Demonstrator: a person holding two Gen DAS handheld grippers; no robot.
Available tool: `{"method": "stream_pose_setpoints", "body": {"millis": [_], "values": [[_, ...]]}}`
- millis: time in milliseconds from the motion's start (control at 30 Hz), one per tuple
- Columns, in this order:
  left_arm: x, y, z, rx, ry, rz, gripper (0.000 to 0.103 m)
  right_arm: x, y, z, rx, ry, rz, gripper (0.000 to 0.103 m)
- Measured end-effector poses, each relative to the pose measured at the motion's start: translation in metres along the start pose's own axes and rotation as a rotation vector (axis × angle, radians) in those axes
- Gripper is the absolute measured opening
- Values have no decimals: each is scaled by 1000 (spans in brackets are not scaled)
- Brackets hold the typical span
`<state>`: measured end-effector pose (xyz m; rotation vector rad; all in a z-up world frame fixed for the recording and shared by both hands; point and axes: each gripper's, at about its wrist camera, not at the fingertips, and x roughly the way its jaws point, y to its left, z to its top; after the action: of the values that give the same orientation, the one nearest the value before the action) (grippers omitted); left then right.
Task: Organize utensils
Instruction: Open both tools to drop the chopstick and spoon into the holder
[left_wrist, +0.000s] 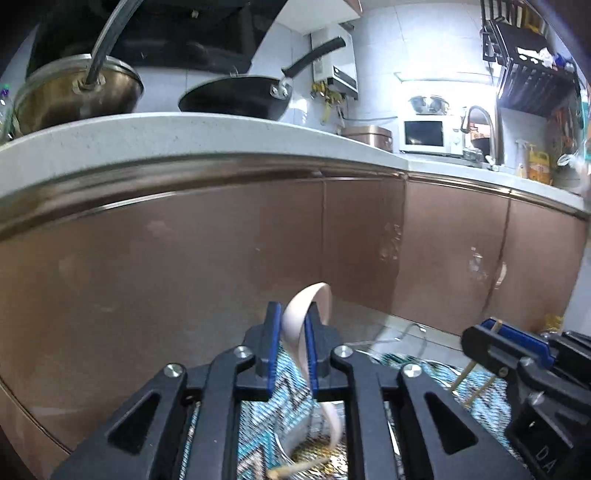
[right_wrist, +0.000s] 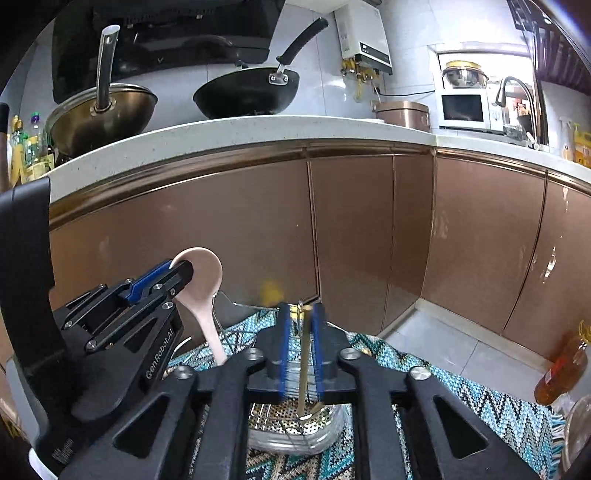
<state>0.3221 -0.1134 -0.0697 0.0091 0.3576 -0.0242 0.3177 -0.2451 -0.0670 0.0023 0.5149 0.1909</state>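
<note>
Above the patterned cloth (right_wrist: 461, 384), left hand-held gripper (left_wrist: 294, 317) clamping a pink spoon (left_wrist: 295, 325), right hand-held gripper (right_wrist: 301, 317) clamping chopsticks (right_wrist: 303, 369).

The left gripper (left_wrist: 292, 330) clamps a pale pink spoon (left_wrist: 308, 321) between its blue-padded fingers (left_wrist: 272, 343), bowl raised and handle angling down toward a perforated metal strainer (left_wrist: 314, 458) on a zigzag-patterned cloth (left_wrist: 284, 398). At the right edge, the right gripper (left_wrist: 495, 326) pinches a pair of wooden chopsticks (left_wrist: 476, 384) that slant down over the same cloth. Behind them run brown cabinet doors (left_wrist: 221, 258) under a white countertop (left_wrist: 207, 133) bearing a steel wok (left_wrist: 77, 92), a black wok (left_wrist: 240, 96), a rice cooker (left_wrist: 367, 134) and a white microwave (left_wrist: 428, 136).
</note>
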Motion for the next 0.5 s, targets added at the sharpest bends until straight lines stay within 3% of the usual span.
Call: {"method": "stream_pose_setpoints", "body": {"millis": [67, 133, 233, 500], "values": [[-10, 3, 6, -14, -1, -35, 23, -6, 0, 1, 2, -1, -7, 21], [-25, 7, 15, -24, -21, -59, 39, -14, 0, 6, 0, -9, -12, 24], [-54, 12, 32, -14, -47, -89, 41, -35, 3, 15, -7, -32, -21, 31], [-159, 56, 77, -35, -124, -121, 48, -131, 18, 44, -47, -134, -40, 31]]}}
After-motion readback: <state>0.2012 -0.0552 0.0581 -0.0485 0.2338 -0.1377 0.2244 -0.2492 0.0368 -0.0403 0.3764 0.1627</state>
